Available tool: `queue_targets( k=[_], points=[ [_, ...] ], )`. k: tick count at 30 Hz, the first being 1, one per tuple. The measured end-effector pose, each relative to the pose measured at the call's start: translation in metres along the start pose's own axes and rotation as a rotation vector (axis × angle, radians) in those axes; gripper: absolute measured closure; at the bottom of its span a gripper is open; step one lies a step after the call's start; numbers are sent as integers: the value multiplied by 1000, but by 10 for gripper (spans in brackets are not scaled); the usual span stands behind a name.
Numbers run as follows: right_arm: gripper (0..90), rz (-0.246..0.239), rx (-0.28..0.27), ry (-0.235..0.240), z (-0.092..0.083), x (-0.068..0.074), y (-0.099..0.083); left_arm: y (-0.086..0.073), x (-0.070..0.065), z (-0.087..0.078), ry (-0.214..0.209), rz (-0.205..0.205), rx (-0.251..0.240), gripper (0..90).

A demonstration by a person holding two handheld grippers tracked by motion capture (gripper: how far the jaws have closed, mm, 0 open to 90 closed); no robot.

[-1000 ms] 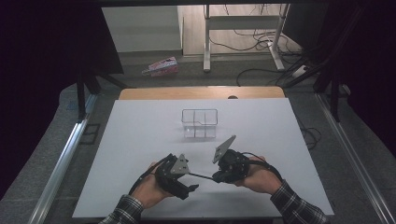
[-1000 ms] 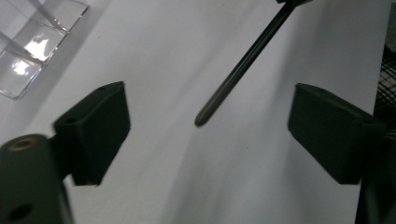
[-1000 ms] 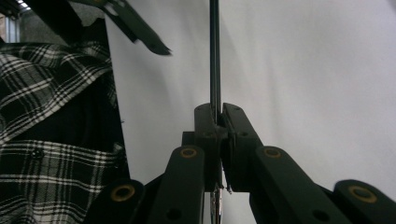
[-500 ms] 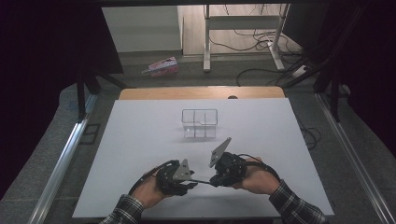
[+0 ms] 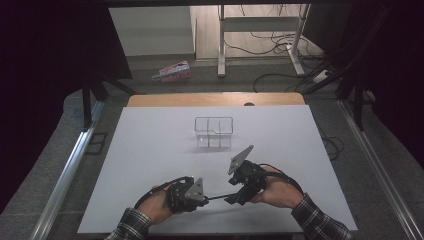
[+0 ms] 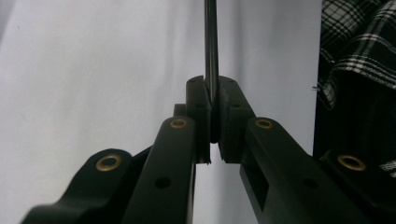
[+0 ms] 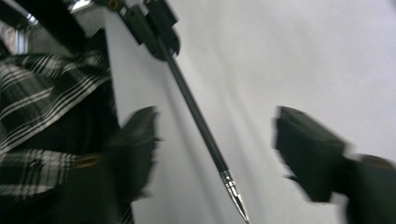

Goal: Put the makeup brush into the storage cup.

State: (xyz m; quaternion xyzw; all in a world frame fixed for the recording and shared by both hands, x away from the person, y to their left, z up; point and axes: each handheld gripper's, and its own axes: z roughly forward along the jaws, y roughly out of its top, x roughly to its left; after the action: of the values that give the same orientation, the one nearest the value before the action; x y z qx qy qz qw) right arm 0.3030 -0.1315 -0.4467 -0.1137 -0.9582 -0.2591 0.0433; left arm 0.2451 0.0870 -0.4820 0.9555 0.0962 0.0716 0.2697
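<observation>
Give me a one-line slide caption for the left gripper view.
Left gripper shut on a black pen above the white table.

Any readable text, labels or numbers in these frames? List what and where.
None readable.
Pink packet on the floor beyond the table: print too small and blurred to read.
Pen, clear box, plaid sleeve: no markings visible.

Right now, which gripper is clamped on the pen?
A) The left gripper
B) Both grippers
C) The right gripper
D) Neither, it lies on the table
A: the left gripper pinches the pen between its pads, while the right gripper has just been opening, jaws apart around it.
</observation>
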Motion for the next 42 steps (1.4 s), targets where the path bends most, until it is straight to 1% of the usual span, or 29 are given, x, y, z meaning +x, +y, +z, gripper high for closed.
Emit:
queue_targets(
  k=[1, 3, 4, 5, 6, 8, 10, 12, 15, 18, 21, 24, 25, 26, 27, 29, 32, 33, 35, 36, 38, 42],
  points=[
    [194, 4, -15, -12, 0, -1, -1, 0, 0, 1, 2, -6, 5, 855],
    [140, 18, -33, -33, 0, -2, -3, 0, 2, 1, 6, -26, 9, 854],
    [109, 26, -45, -54, 1, -3, -4, -1, 2, 1, 6, -35, 8, 854],
    [90, 36, -49, -68, 1, -3, -5, -2, 3, 1, 10, -45, 8, 854],
    [68, 41, -63, -84, 1, -4, -6, -2, 4, 1, 9, -52, 7, 854],
    [54, 58, -78, -100, -1, -5, -8, -3, 4, 0, 10, -67, 4, 854],
    [29, 62, -99, -114, -2, -7, -11, -4, 5, 0, 7, -80, 6, 853],
    [22, 76, -114, -125, -4, -8, -13, -5, 6, -1, 4, -89, 10, 853],
    [9, 85, -129, -141, -6, -9, -18, -7, 6, -2, 1, -111, 1, 853],
    [4, 98, -143, -151, -7, -10, -22, -9, 6, -3, -11, -141, -9, 853],
    [0, 113, -149, -167, -8, -11, -27, -12, 5, -3, -15, -169, -3, 853],
    [0, 120, -157, -181, -9, -12, -30, -17, 3, -4, -8, -207, -10, 852],
    [0, 116, -159, -190, -10, -12, -31, -19, 2, -5, -4, -227, -22, 852],
    [0, 118, -167, -197, -11, -12, -32, -20, 2, -7, -2, -235, -23, 852],
    [0, 116, -170, -203, -12, -12, -33, -22, 2, -8, 2, -253, -35, 852],
    [1, 127, -189, -211, -14, -13, -36, -26, 3, -10, 7, -277, -43, 852],
    [2, 143, -202, -228, -16, -14, -41, -31, 1, -12, 21, -311, -60, 852],
    [5, 153, -204, -233, -16, -14, -42, -33, 0, -12, 26, -328, -76, 852],
    [12, 178, -203, -247, -17, -15, -45, -35, -2, -13, 33, -347, -87, 851],
    [12, 181, -207, -251, -17, -15, -45, -36, -3, -14, 37, -359, -96, 851],
    [12, 207, -215, -255, -18, -16, -48, -38, -5, -15, 50, -375, -104, 851],
    [12, 237, -226, -271, -18, -17, -51, -42, -8, -18, 70, -408, -134, 851]
  ],
)
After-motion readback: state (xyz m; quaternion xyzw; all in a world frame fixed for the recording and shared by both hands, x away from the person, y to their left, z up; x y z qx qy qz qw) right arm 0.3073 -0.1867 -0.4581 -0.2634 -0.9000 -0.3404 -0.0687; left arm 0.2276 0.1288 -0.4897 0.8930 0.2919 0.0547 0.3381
